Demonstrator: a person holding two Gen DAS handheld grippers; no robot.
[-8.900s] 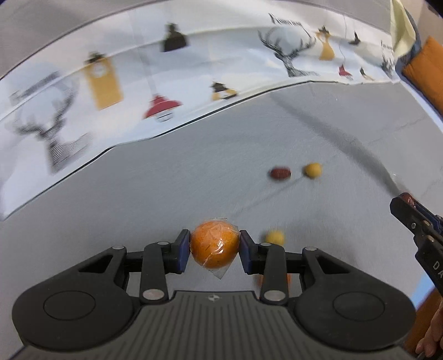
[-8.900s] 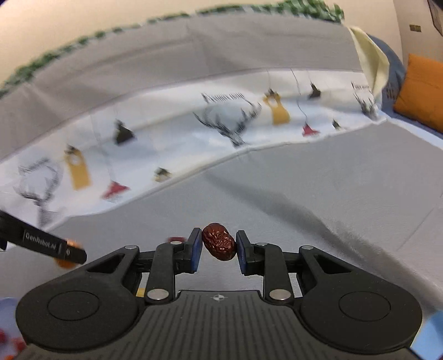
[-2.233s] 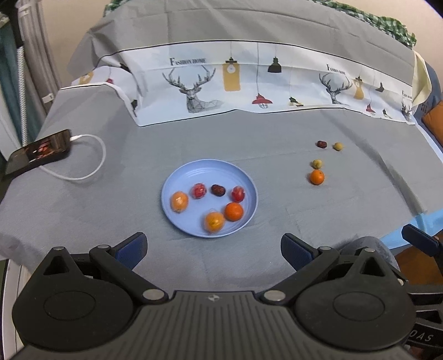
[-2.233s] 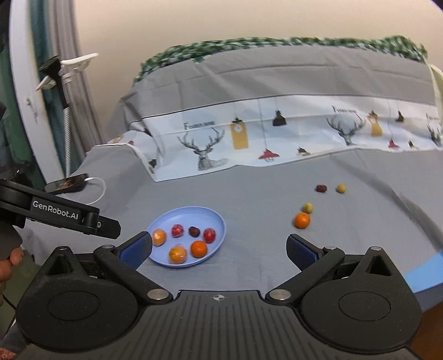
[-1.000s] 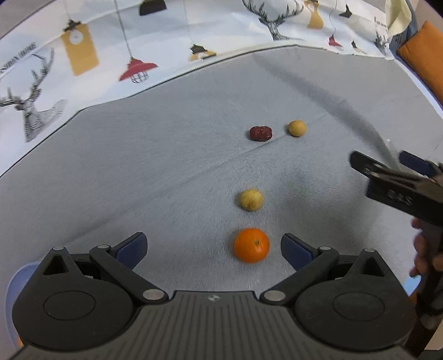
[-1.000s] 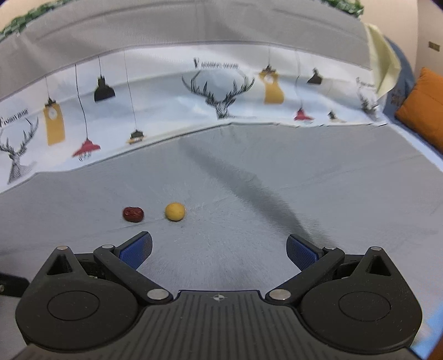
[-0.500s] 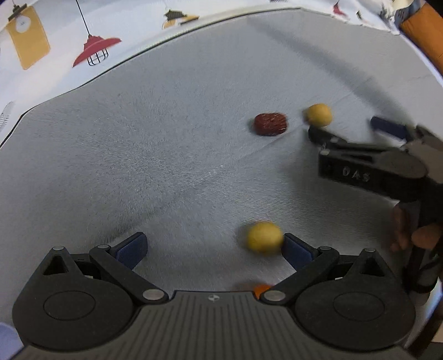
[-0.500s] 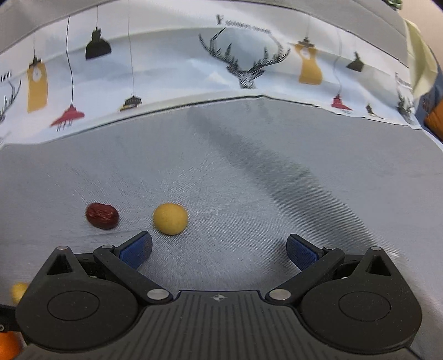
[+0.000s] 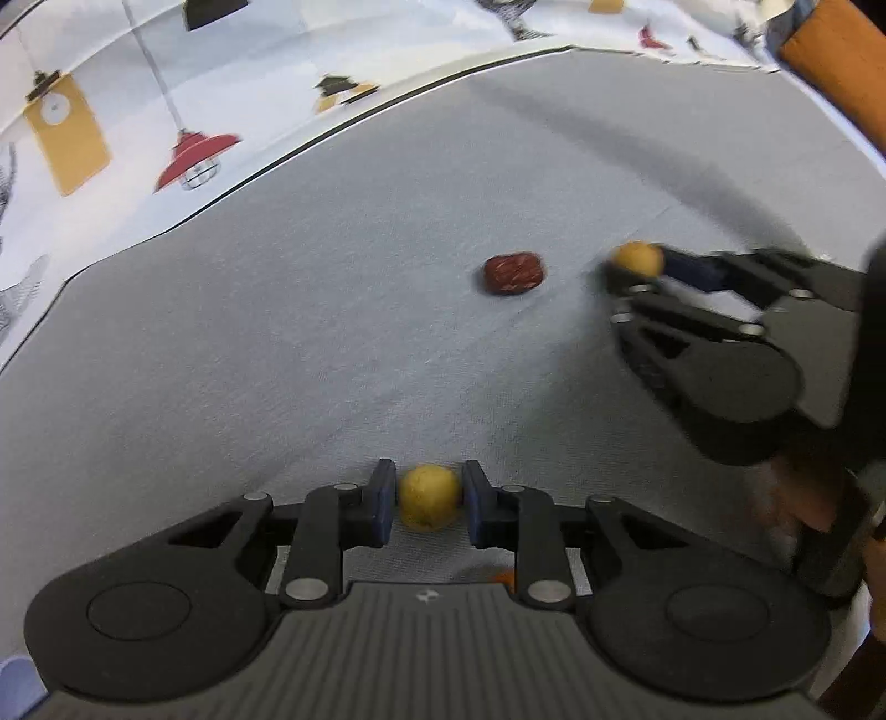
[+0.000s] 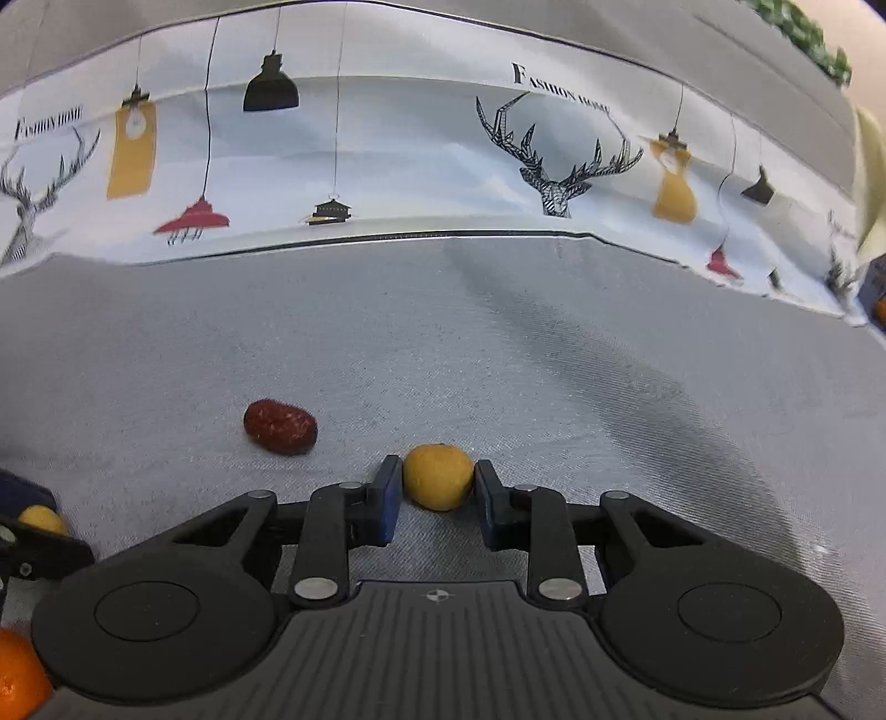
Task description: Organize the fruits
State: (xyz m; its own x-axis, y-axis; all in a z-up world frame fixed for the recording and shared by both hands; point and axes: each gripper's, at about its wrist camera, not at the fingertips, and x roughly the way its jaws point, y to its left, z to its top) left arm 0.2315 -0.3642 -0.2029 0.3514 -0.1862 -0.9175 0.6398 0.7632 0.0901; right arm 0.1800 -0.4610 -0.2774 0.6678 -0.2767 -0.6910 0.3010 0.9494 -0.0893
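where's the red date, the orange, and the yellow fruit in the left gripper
red date (image 10: 280, 426), right wrist view, middle of its body
orange (image 10: 16, 678), right wrist view, visible part
yellow fruit (image 9: 428, 503), left wrist view, its centre

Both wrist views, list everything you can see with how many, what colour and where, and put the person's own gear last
yellow fruit: two, yellow; one between the left claw's pads, one between the right claw's pads
red date: one, dark red, lying free on the grey sheet, left of the right claw's fruit
orange fruit: one, orange, on the sheet at the bottom left edge of the right wrist view
grey sheet: one, grey, under all the fruit
printed cloth: one, white with deer and lamps, behind the sheet
orange cushion: one, orange, far right corner
left claw: one, black with blue pads, shut on a yellow fruit
right claw: one, black with blue pads, shut on the other yellow fruit
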